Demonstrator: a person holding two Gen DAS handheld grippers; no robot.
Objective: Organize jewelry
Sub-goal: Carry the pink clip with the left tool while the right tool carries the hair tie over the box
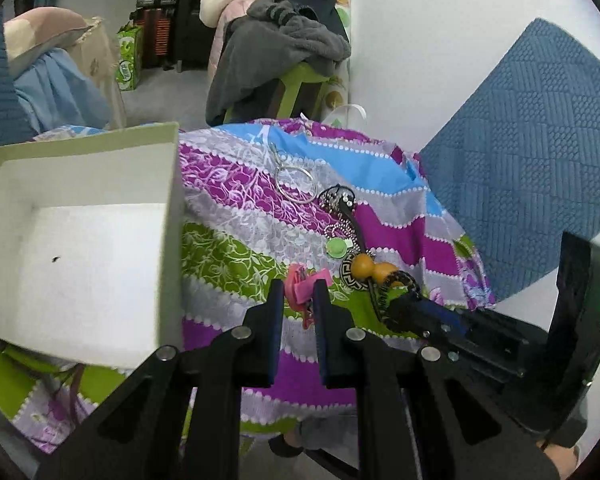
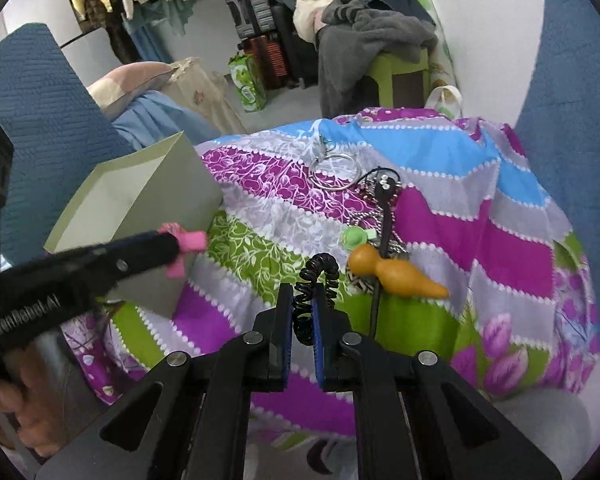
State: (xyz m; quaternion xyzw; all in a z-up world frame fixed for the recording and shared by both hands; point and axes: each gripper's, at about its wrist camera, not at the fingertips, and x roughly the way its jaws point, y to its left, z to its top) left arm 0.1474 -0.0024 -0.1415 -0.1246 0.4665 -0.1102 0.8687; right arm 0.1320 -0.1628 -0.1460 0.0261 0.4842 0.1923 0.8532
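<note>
My left gripper [image 1: 299, 286] is shut on a pink hair clip [image 1: 300, 285], held just above the patterned cloth beside the open white box [image 1: 80, 248]; the clip also shows in the right wrist view [image 2: 184, 244]. My right gripper [image 2: 303, 292] is shut on a black spiral hair tie [image 2: 314, 288], also seen in the left wrist view [image 1: 396, 284]. On the cloth lie a silver ring keychain [image 1: 296, 184], a beaded chain with a green charm [image 1: 337, 247], and an orange gourd pendant [image 2: 388, 270] on a black cord.
The jewelry lies on a striped purple, green and blue cloth [image 1: 236, 216] over a small table. A blue textured mat [image 1: 540, 140] lies on the floor to the right. A green stool piled with clothes [image 1: 284, 52] and suitcases stand behind.
</note>
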